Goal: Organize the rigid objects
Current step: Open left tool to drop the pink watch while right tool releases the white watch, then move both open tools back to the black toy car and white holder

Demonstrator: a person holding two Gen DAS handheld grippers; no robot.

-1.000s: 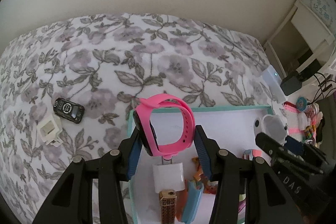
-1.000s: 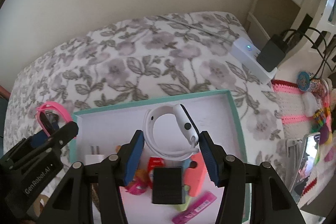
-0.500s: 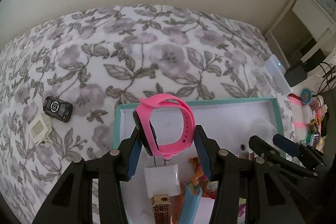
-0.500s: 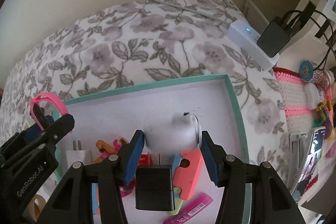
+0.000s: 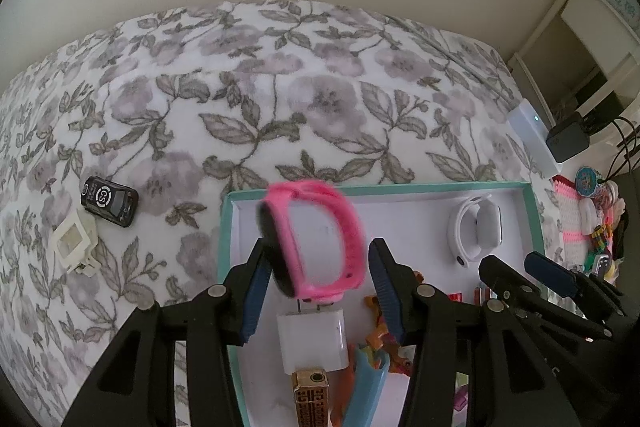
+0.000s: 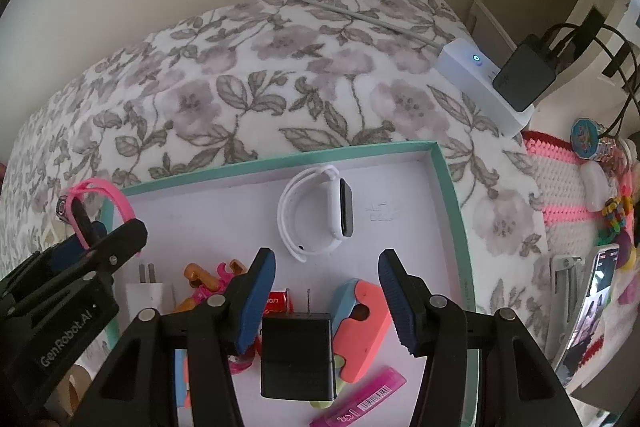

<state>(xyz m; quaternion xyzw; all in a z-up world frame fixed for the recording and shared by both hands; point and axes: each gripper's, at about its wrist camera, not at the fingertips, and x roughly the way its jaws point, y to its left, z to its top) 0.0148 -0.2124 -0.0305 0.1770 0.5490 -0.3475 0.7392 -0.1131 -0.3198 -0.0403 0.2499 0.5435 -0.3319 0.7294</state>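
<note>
Looped pink rubbery watch band (image 5: 316,239)

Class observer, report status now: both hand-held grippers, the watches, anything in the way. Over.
Left hand-held gripper opening, pink watch between its fingers. Right hand-held gripper open, empty; white watch lying in the tray. Chargers and toys crowd the tray's near end.

right tongs (image 6: 327,291): apart, nothing between them | white watch (image 6: 316,213): lies on tray floor just beyond the tips | teal-rimmed tray (image 6: 450,195): on floral bedspread (image 6: 240,83) | black charger (image 6: 297,355), coral eraser (image 6: 366,323): in tray near the tongs | left tongs (image 6: 86,243): at left, pink watch (image 6: 98,205) between them
</note>
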